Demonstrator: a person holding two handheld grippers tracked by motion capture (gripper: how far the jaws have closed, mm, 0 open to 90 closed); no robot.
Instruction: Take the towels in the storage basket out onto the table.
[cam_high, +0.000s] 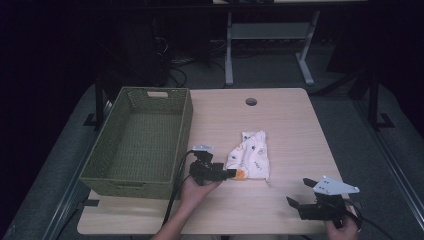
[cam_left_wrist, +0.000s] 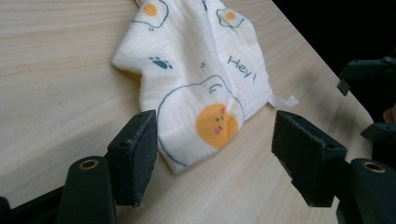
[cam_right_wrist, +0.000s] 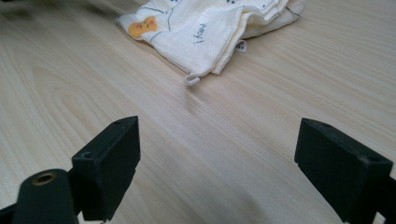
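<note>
Lying folded mid-table (cam_high: 290, 125), a white printed cloth (cam_high: 250, 155) has its near corner between the wide-open left tool (cam_left_wrist: 215, 158). Right tool (cam_high: 302, 192), also wide, hovers apart. Green basket (cam_high: 100, 165) sits left.

Both claws are black, with square foam pads (cam_left_wrist: 140, 154) and brass screws (cam_left_wrist: 88, 164).

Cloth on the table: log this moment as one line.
cloth: folded, flat on table | left tool: open, at cloth's near corner | right tool: open, apart | basket: empty
</note>
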